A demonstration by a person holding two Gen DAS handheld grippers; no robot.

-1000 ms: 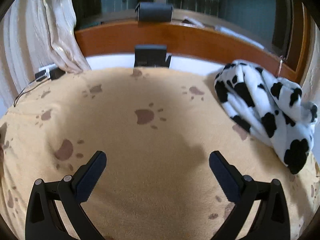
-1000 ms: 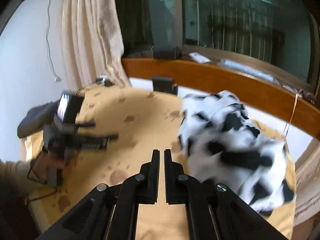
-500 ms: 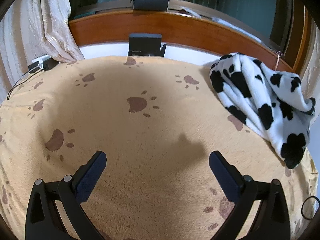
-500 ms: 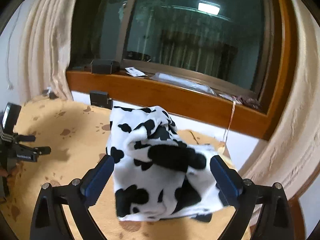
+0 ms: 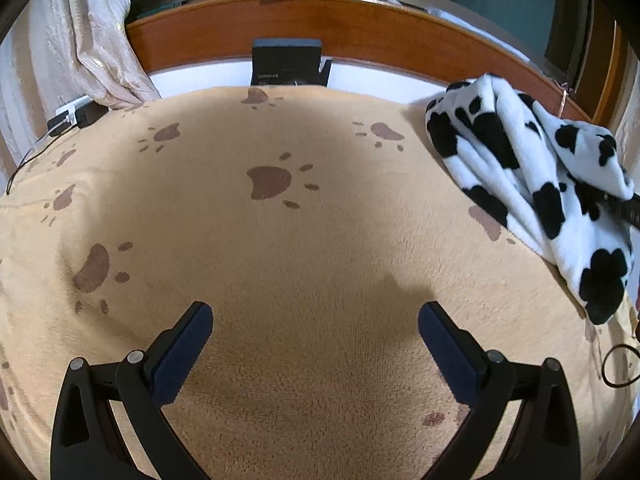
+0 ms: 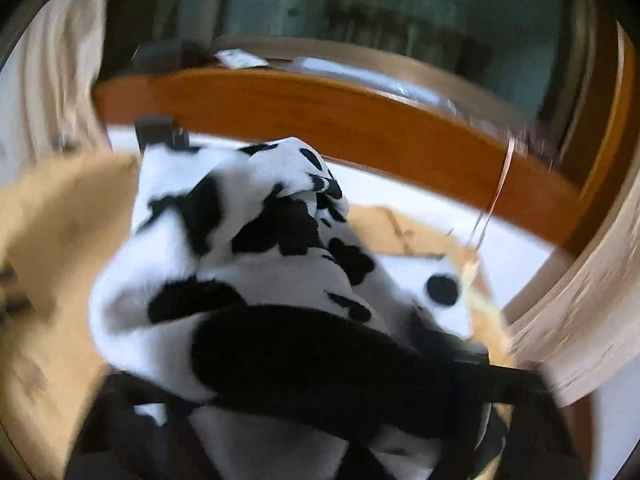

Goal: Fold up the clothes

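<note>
1. Blanket (image 5: 304, 264) = landmark; covers the whole surface.
2. Garment (image 5: 532, 184) lies on blanket, far-right part.
3. Box (image 5: 286, 62) behind blanket's far edge, centre.
4. Wooden ledge (image 5: 400, 36) behind the box.
5. Curtain (image 5: 80, 40) at blanket's far-left corner.
6. Charger (image 5: 76, 116) just beside curtain, on blanket edge.

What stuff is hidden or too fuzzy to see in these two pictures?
- Right gripper, right wrist view: the fluffy black-and-white cow-print garment drapes over its fingers, and motion blur hides whether they pinch it. Its jaws have just been closing.
- Cow-print garment, left wrist view: the frame's right edge cuts it off.
- Label on the black box behind the tan paw-print blanket: too small to read.
- Windowsill items, right wrist view: blurred.
</note>
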